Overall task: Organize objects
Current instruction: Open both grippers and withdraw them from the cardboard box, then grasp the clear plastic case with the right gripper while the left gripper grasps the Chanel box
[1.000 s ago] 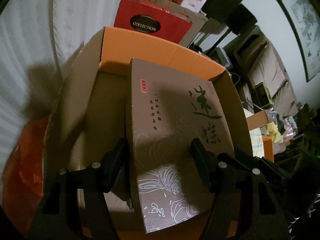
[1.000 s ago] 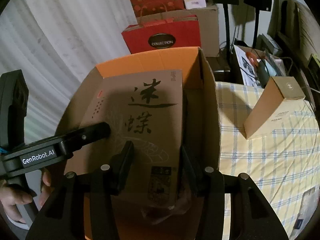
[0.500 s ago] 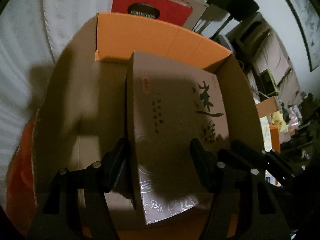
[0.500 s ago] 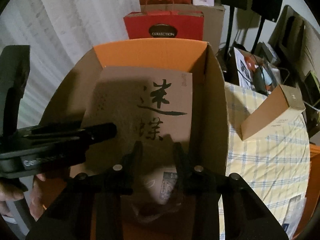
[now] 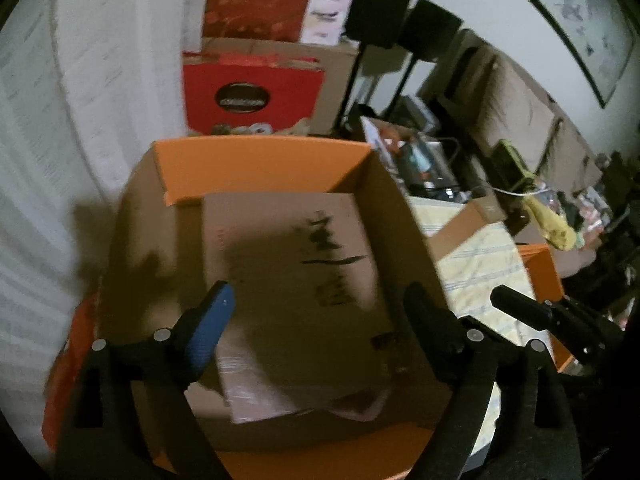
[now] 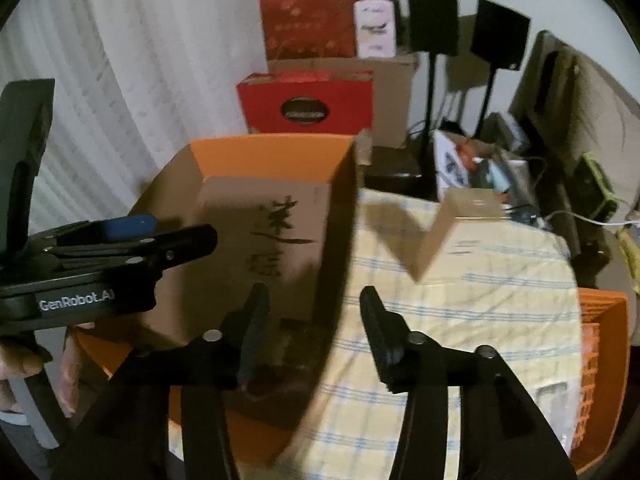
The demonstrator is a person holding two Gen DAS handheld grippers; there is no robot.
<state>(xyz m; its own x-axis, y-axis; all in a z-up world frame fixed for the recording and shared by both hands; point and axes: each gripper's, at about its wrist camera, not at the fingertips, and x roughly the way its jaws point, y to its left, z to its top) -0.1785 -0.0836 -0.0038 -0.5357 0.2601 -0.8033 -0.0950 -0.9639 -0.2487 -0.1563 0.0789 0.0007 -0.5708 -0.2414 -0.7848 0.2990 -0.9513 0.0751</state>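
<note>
An open cardboard carton point(image 5: 260, 168) with orange flaps stands at the table's left end. Inside it lies a flat brown gift box point(image 5: 288, 272) with black calligraphy, also seen in the right wrist view as the gift box point(image 6: 272, 232) in the carton point(image 6: 272, 156). My left gripper point(image 5: 320, 312) hovers above the box, its jaws opening wide, pads clear of it. My right gripper point(image 6: 314, 312) hangs above the carton's right wall, its jaws opening, nothing gripped. The left gripper point(image 6: 180, 232) shows from the side, held by a hand point(image 6: 16, 360).
A yellow checked cloth covers the table point(image 6: 460, 320), with a small tan box point(image 6: 448, 236) leaning on it. An orange crate point(image 6: 604, 360) sits at the right edge. Behind the carton stand a red bag point(image 6: 308, 104), cardboard boxes and speakers on stands point(image 6: 432, 16). White curtain at left.
Both grippers have let go of the flat box, spread their jaws and lifted back from the carton. The box now lies lower inside it.
</note>
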